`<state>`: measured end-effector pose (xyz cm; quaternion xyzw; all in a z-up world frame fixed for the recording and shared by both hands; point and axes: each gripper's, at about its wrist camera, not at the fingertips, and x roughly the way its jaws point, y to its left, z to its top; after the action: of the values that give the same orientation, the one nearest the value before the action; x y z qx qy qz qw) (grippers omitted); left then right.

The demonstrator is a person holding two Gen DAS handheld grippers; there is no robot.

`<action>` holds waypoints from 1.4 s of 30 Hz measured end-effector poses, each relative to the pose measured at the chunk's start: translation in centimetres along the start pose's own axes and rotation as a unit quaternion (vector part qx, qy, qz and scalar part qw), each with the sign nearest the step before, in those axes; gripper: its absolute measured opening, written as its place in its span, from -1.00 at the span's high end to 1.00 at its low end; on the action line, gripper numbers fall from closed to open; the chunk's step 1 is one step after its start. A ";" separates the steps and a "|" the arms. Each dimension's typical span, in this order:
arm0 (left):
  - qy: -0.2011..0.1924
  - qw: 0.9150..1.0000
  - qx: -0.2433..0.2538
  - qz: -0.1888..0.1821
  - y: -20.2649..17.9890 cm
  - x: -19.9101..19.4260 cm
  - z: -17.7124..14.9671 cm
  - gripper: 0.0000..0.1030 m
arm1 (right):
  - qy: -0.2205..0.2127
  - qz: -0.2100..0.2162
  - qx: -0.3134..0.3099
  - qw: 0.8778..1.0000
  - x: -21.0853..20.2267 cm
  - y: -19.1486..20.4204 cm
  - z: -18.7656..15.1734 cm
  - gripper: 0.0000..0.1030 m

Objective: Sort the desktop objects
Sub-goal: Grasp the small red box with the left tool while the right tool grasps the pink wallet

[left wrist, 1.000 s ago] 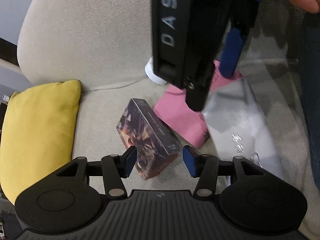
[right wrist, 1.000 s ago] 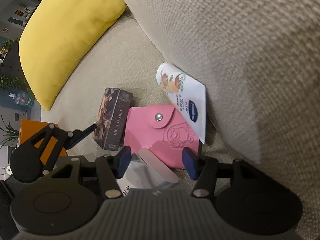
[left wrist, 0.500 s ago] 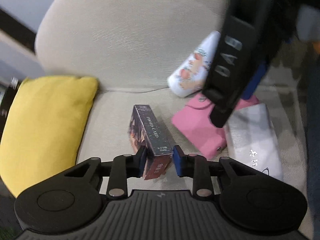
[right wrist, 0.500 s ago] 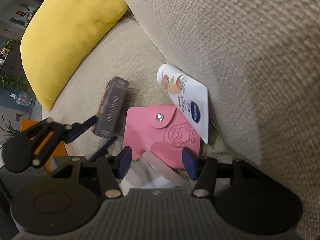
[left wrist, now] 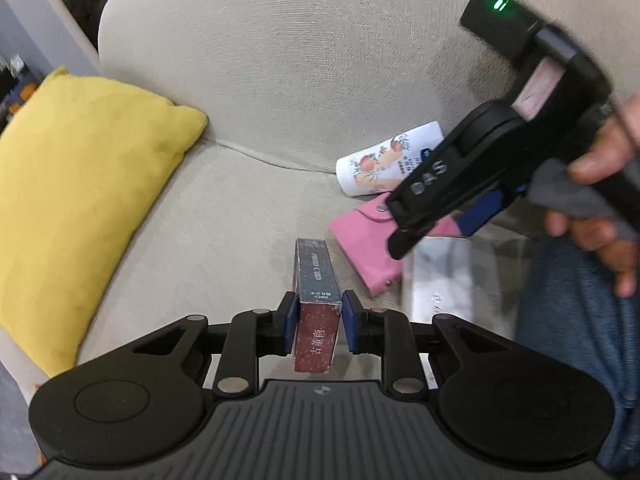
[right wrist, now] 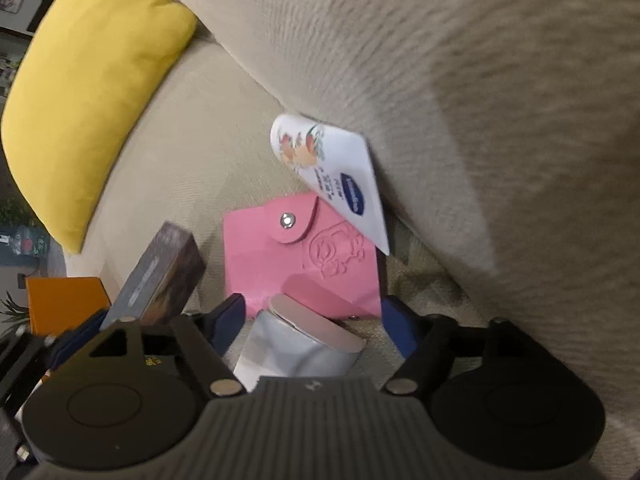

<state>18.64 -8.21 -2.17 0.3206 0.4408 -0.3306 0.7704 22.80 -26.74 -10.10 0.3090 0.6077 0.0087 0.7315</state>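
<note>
My left gripper (left wrist: 317, 326) is shut on a dark card box (left wrist: 316, 280) and holds it on edge above the beige sofa seat (left wrist: 224, 220); the box also shows in the right wrist view (right wrist: 160, 280). My right gripper (right wrist: 310, 320) is open over a silver pouch (right wrist: 296, 344), just short of a pink snap wallet (right wrist: 304, 256). A white lotion tube (right wrist: 332, 176) leans on the sofa back behind the wallet. In the left wrist view the wallet (left wrist: 360, 240), the tube (left wrist: 384, 160) and the pouch (left wrist: 436, 276) lie at right under the right gripper.
A yellow cushion (left wrist: 80, 200) fills the left of the seat, also in the right wrist view (right wrist: 88, 80). The sofa back (right wrist: 460, 100) rises close on the right. An orange box (right wrist: 64, 300) sits off the seat's left edge. A jeans-clad leg (left wrist: 572, 320) is at right.
My left gripper closed on the card box and lifted it up on edge. My right gripper stayed open and moved slightly toward the wallet.
</note>
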 end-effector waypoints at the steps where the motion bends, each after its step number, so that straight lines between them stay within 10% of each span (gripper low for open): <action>1: 0.005 1.000 -0.006 -0.011 0.3 -0.2 0.0 0.48 | 0.004 -0.002 0.002 1.000 0.3 0.1 0.2 -0.58; 10: 0.010 0.998 -0.058 -0.026 0.9 -0.7 0.4 0.49 | 0.035 -0.018 -0.011 0.999 2.0 0.9 1.1 -0.59; 18: -0.010 0.992 -0.127 0.015 1.9 0.6 0.6 0.44 | -0.001 0.007 -0.031 0.999 0.4 0.6 0.0 0.62; 21: -0.016 0.989 -0.143 0.018 2.1 0.5 0.2 0.42 | -0.037 0.022 -0.059 0.997 -1.2 0.9 -1.2 0.76; 42: -0.023 0.964 -0.262 -0.031 3.6 0.7 -0.3 0.47 | -0.113 0.072 -0.256 0.957 -4.8 4.8 -4.5 0.87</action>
<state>21.61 -6.07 -2.23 0.0860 0.5041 -0.2342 0.8268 19.28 -22.75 -3.97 0.1538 0.4744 0.1816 0.8475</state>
